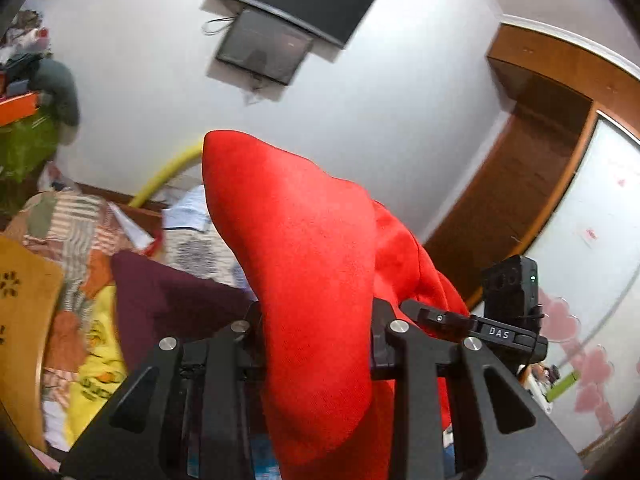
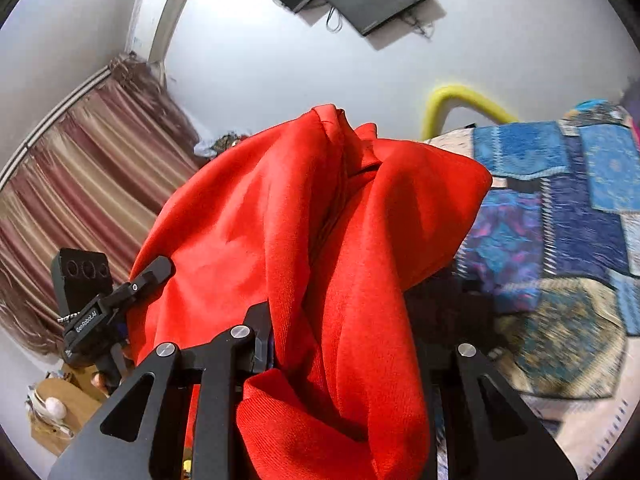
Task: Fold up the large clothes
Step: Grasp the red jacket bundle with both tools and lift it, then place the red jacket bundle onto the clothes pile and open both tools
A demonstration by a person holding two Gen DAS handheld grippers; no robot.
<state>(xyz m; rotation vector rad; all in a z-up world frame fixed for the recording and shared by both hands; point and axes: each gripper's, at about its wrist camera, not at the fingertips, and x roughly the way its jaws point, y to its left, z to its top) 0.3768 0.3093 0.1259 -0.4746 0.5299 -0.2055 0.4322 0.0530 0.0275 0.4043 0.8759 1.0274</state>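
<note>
A large red garment [image 1: 304,264] hangs in the air between both grippers. My left gripper [image 1: 316,336] is shut on a bunched fold of it, and the cloth drapes over and hides the fingertips. The right gripper's body [image 1: 508,312] shows at the right of this view, close by. In the right wrist view my right gripper [image 2: 340,344] is shut on the red garment [image 2: 320,208], which piles over the fingers and hides them. The left gripper's body [image 2: 96,304] shows at the left, touching the cloth.
A bed with a blue patchwork quilt [image 2: 560,220] lies at the right. Heaped clothes [image 1: 80,264], a maroon cloth [image 1: 172,300] and a yellow one [image 1: 96,376] lie at the left. A wall screen [image 1: 280,28], a wooden wardrobe [image 1: 520,152], striped curtains [image 2: 80,184].
</note>
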